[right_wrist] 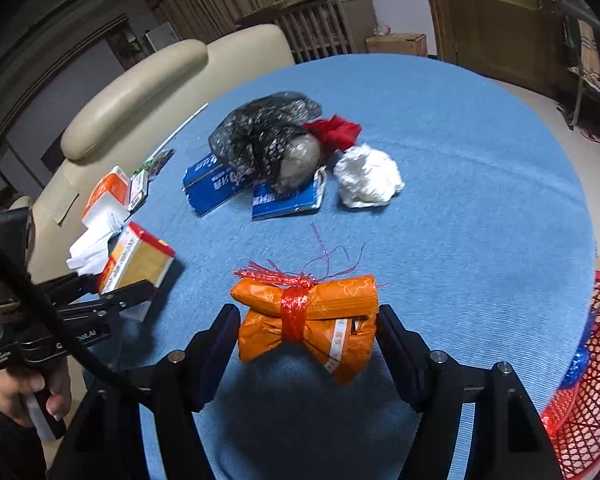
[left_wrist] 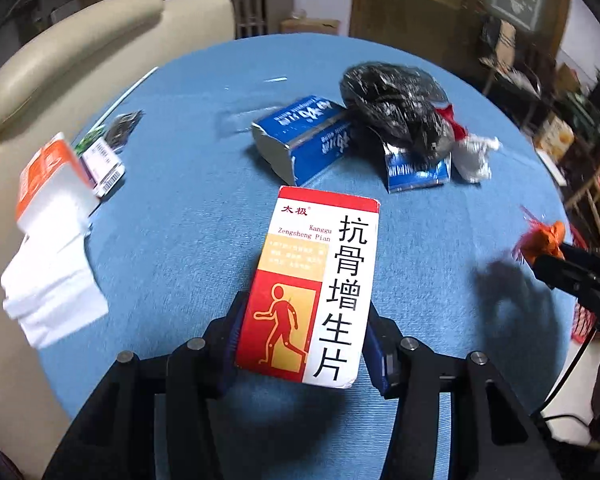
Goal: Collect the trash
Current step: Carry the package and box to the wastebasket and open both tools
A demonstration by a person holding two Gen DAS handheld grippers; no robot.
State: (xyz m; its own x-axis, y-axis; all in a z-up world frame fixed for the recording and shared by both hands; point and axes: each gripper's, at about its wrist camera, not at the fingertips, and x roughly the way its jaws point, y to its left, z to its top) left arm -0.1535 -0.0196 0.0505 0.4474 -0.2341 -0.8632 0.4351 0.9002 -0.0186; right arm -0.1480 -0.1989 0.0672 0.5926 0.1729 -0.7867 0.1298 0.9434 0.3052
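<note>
Two pieces are lifted: left gripper [left_wrist: 300,340] clamps a medicine box [left_wrist: 312,284]; right gripper [right_wrist: 308,332] clamps an orange packet [right_wrist: 308,320]; far litter remains; red basket [right_wrist: 592,400] waits right.

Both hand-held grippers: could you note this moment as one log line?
left hand-held gripper: shut on medicine box | right hand-held gripper: shut on orange bundle | red basket: at right

Dim, cool indoor light falls from overhead, throwing soft dark shadows onto the blue tablecloth [left_wrist: 172,240] close to the cameras. Both fisheye views bend strongly, with black corners. The left view is smeared by motion, worst toward its edges; the right view is sharper, its background murky.
</note>
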